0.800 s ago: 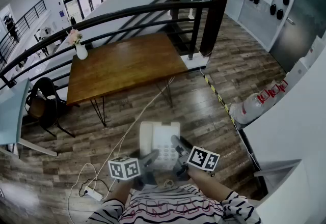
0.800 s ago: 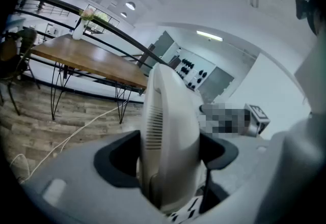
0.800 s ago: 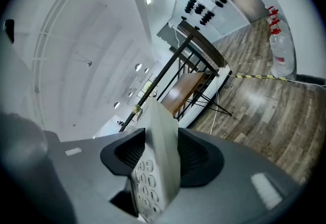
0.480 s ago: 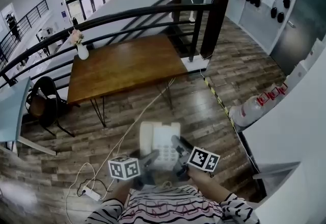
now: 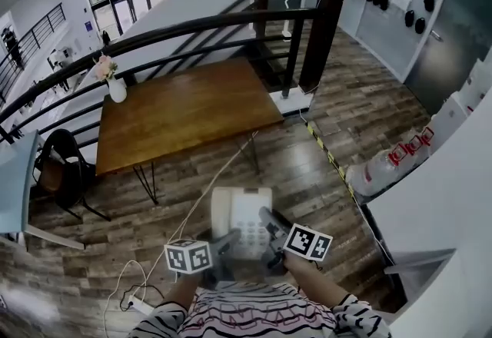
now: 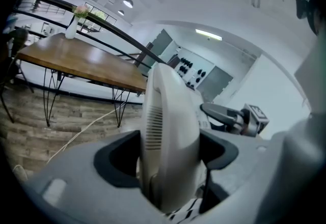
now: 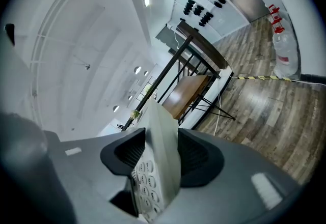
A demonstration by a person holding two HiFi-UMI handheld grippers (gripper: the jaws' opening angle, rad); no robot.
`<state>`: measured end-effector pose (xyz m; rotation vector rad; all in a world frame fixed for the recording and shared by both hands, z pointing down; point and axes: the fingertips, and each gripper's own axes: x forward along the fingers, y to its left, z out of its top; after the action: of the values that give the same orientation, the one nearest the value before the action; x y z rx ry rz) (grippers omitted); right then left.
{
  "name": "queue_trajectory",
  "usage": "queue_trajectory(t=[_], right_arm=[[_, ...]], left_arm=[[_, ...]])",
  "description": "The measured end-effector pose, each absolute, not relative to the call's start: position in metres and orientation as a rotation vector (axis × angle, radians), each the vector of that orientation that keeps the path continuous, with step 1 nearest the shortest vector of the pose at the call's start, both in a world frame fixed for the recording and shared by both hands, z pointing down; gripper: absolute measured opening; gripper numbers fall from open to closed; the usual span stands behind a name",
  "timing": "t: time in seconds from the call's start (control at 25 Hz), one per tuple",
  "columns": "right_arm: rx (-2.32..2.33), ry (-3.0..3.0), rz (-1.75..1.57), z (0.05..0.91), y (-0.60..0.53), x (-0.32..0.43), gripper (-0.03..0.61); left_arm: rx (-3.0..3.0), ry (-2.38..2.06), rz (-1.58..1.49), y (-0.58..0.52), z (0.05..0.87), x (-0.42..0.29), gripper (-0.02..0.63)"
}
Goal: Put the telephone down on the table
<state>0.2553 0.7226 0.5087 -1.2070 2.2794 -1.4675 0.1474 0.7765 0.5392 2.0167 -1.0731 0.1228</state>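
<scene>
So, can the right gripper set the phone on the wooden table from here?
Probably not yet: the right gripper and left gripper both clamp the phone, and a stretch of floor separates it from the table. No furniture stands in between, so walking closer should do it.

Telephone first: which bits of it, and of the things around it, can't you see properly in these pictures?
- Near end of the telephone, head view: covered by the left claw and right claw.
- Its buttons, left gripper view: hidden, as the telephone is seen edge-on.
- White cable, head view: too thin to tell whether it reaches the telephone.
- Flowers on the table, head view: too small.
</scene>
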Motion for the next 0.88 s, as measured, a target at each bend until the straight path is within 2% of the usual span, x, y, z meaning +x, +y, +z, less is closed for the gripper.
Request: queue_trajectory(t=[0.48, 0.88], right_arm=[[-1.269, 2.214, -1.442, 0.488, 0.552, 0.14, 0.195], [-1.323, 2.139, -1.435, 0.488, 0.468, 0.068, 0.195]], left_arm=[[2.053, -0.99, 0.17, 0.598, 0.519, 0.029, 0.339], [2.074, -0.926, 0.233, 0.507, 0.518, -0.047, 0.339]])
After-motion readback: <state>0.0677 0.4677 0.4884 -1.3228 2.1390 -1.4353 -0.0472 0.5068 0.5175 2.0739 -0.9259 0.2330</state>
